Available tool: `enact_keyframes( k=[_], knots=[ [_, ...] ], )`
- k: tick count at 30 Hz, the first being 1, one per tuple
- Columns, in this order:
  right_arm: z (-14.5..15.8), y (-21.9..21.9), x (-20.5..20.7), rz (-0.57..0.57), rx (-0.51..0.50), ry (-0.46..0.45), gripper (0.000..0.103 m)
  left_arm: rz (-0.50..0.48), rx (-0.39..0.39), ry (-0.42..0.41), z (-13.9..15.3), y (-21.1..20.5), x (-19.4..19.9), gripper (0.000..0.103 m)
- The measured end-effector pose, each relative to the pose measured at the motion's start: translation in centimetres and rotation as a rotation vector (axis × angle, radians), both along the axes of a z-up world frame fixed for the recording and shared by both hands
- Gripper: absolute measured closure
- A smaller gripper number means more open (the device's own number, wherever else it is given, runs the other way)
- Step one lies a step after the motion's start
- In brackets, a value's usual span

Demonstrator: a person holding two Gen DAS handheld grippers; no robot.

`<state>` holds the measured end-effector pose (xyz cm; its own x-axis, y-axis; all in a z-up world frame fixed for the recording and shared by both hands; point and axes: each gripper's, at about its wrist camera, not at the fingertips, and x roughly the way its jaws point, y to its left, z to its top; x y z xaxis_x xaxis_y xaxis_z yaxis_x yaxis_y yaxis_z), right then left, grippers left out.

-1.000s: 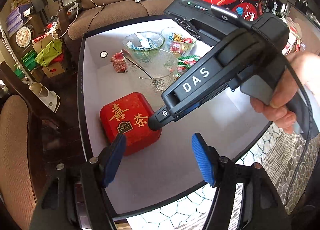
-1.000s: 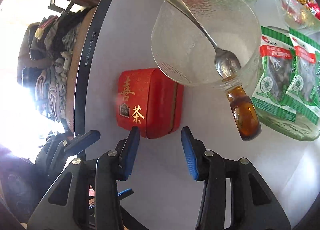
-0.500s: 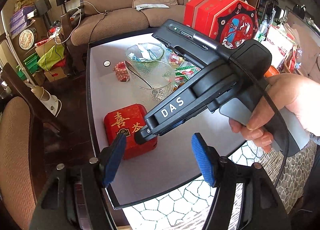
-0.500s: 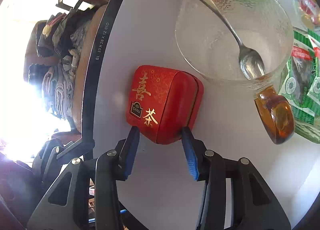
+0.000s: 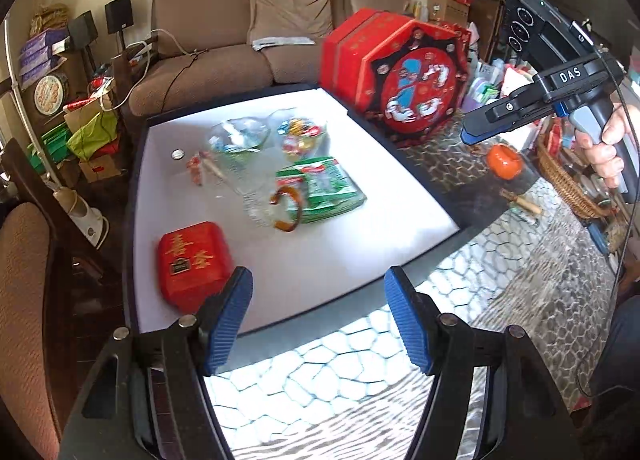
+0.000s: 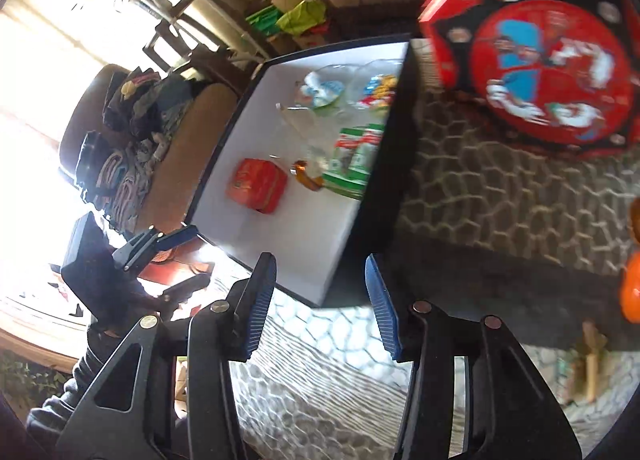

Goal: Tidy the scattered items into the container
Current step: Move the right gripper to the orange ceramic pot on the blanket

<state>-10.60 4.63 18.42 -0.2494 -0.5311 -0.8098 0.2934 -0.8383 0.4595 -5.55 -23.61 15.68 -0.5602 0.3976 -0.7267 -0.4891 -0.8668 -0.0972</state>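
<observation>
- Red tea tin (image 5: 194, 260) sits in the near-left corner of the white-lined container (image 5: 360, 219), lid text blurred.
- Glass mug with amber handle (image 5: 264, 199) mid-tray, smeared by motion; spoon inside hard to make out. Green snack packets (image 5: 320, 187) touch it.
- Two glass bowls (image 5: 244, 135) at the far end, contents unreadable.
- Left gripper (image 5: 318, 320) wide open, empty, above the tray's near edge, tin just beyond its left finger.
- Right gripper (image 6: 320, 308) wide open, empty, well apart from the tin (image 6: 256, 185), off the tray's corner.
- Red octagonal box (image 5: 404, 75) beside tray, partly cut off in the right wrist view.
</observation>
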Motion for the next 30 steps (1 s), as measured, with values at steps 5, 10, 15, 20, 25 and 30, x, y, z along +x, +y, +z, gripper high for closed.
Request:
enact_keyframes(
  k=[5,10,15,20,25,30],
  knots=[
    [-1.0,12.9,5.4,-0.179,0.062,0.022,0.055,-0.074,0.128,-0.067,-0.3,8.0,2.3,0.034],
    [-4.6,20.4,9.2,-0.335,0.123,0.050,0.055,-0.082,0.196,-0.170,-2.9,17.0,2.9,0.034],
    [-9.1,26.8,10.6,-0.491,0.017,0.030,0.056,-0.040,0.184,-0.245,-6.4,24.9,2.9,0.034],
    [-11.5,31.4,9.9,-0.577,-0.062,0.039,0.056,0.027,0.228,-0.290,-7.9,29.4,0.7,0.034],
    [-12.1,34.6,6.6,-0.634,-0.108,0.043,0.054,0.059,0.181,-0.222,-6.7,34.2,-3.6,0.034],
    [-13.6,36.4,1.3,-0.648,-0.093,-0.005,0.054,0.086,0.075,-0.170,-6.5,39.8,-9.4,0.034]
  ],
)
